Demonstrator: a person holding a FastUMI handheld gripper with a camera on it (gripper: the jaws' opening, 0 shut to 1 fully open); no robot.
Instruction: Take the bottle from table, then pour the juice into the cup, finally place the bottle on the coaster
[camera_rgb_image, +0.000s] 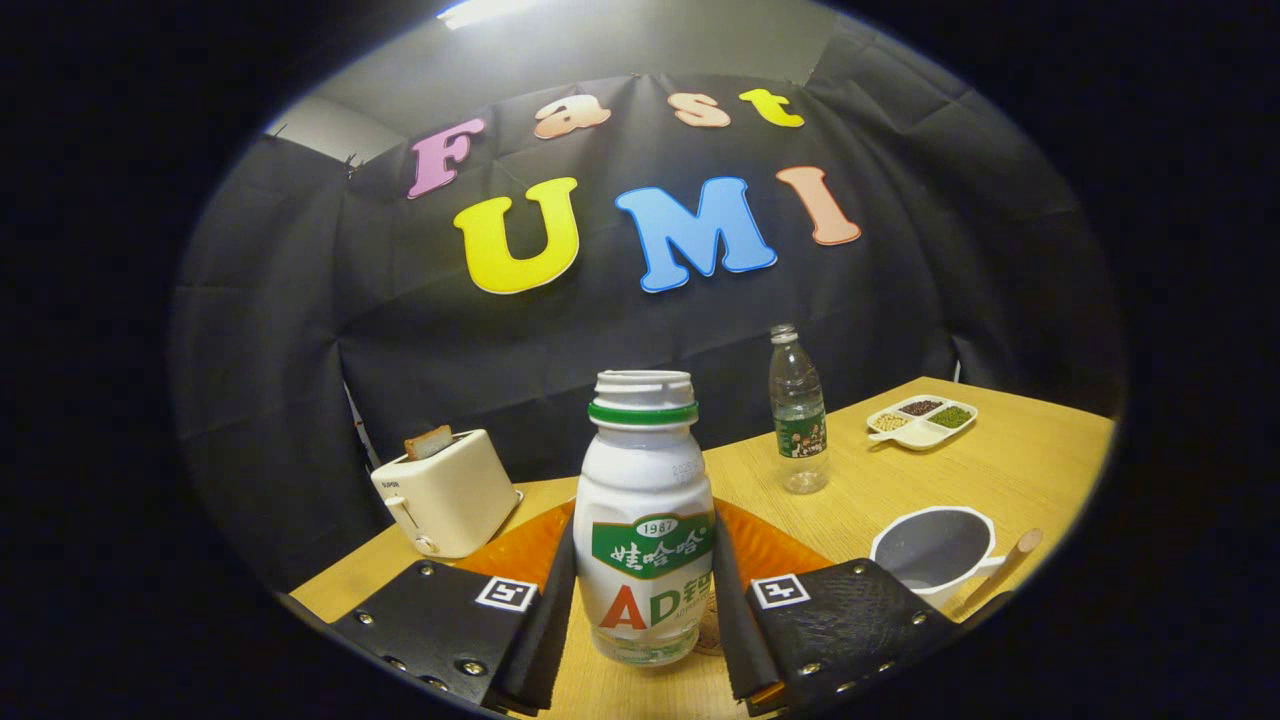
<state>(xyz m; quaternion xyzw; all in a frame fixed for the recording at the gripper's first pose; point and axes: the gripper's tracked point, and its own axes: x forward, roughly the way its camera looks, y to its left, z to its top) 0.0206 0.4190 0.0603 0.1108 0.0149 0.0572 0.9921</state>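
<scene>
A white juice bottle (645, 520) with a green neck ring and an open top stands upright between the two fingers of my gripper (645, 620). Both fingers press on its sides at label height, so the gripper is shut on it. Its base sits at or just above the wooden table (1010, 470); I cannot tell which. To the right of the right finger stands a white cup (932, 550) with a grey inside and a wooden handle. Behind the bottle lies an orange round coaster (770, 550), partly hidden by the bottle and fingers.
A cream toaster (447, 492) with a slice of bread stands at the back left. A clear water bottle (798, 412) stands beyond the coaster. A white divided dish (922, 421) with beans sits at the far right.
</scene>
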